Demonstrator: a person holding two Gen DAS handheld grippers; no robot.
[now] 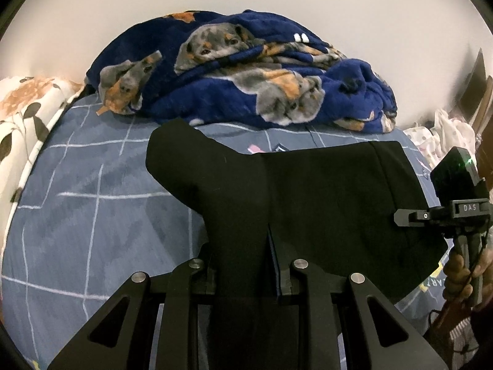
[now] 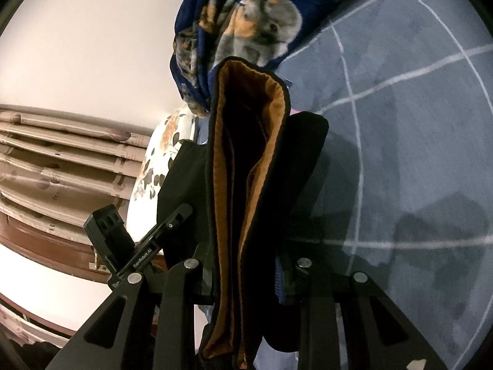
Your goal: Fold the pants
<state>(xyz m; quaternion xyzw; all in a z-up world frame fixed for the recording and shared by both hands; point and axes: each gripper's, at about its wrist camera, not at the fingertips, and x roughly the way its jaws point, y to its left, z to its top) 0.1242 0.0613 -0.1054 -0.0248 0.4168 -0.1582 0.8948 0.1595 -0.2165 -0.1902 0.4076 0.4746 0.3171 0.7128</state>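
Observation:
Black pants [image 1: 323,191] hang stretched between my two grippers above the blue grid bed sheet [image 1: 92,200]. At the bottom of the left wrist view, my left gripper [image 1: 243,265] is shut on a fold of the black cloth. The right gripper [image 1: 403,215] meets the pants' right edge there, with a hand [image 1: 462,271] on its handle. In the right wrist view my right gripper [image 2: 243,268] is shut on the pants [image 2: 302,166] at the waist, where the orange-brown lining [image 2: 271,117] stands upright. The left gripper [image 2: 180,212] shows at the lower left, against the black cloth.
A heaped navy blanket with dog prints [image 1: 246,71] lies at the far side of the bed. A floral pillow [image 1: 27,108] sits at the left. Pale spotted cloth [image 1: 443,135] lies at the right edge. Brown ridged furniture [image 2: 61,160] stands beyond the bed.

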